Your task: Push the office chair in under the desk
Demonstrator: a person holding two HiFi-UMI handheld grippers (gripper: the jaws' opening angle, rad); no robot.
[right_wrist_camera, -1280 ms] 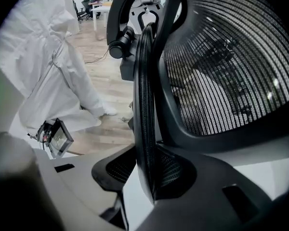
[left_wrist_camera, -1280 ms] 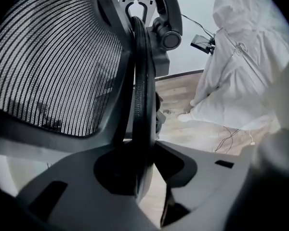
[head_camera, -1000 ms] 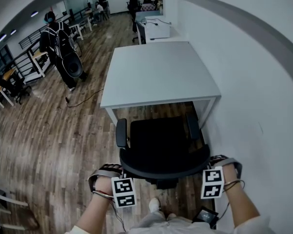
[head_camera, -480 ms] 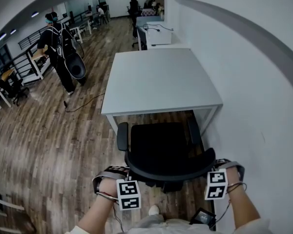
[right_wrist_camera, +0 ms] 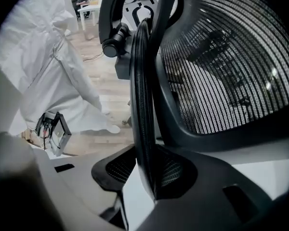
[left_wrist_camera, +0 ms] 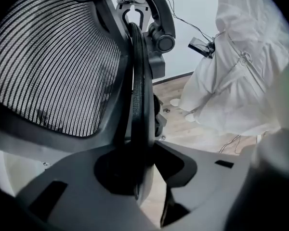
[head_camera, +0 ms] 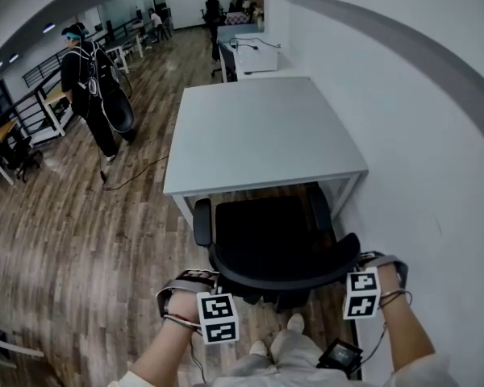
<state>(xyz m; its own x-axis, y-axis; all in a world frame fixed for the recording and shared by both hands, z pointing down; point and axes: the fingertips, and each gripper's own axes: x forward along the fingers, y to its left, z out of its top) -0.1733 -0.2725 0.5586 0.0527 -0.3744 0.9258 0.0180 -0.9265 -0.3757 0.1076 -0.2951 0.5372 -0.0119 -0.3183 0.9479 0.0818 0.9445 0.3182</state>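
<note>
The black office chair point(head_camera: 262, 236) stands at the near edge of the white desk point(head_camera: 262, 127), its seat front just at that edge. Its curved mesh backrest point(head_camera: 282, 276) faces me. My left gripper point(head_camera: 216, 285) is shut on the backrest's left rim, which runs between the jaws in the left gripper view as a dark rim point(left_wrist_camera: 137, 119). My right gripper point(head_camera: 353, 263) is shut on the right rim point(right_wrist_camera: 142, 105) in the same way. Mesh point(left_wrist_camera: 53, 66) fills much of the left gripper view, and my left gripper point(left_wrist_camera: 144, 177) and right gripper point(right_wrist_camera: 147, 182) straddle the rim.
A white wall point(head_camera: 436, 135) runs close along the desk's right side. A person with a backpack point(head_camera: 93, 79) stands on the wooden floor to the left, with a cable point(head_camera: 133, 176) lying nearby. More desks point(head_camera: 32, 111) and a white box point(head_camera: 256, 53) lie farther back.
Both grippers and the chair have moved toward the desk, so the seat front now meets the desk's near edge. The person with the backpack has shifted slightly farther off.
</note>
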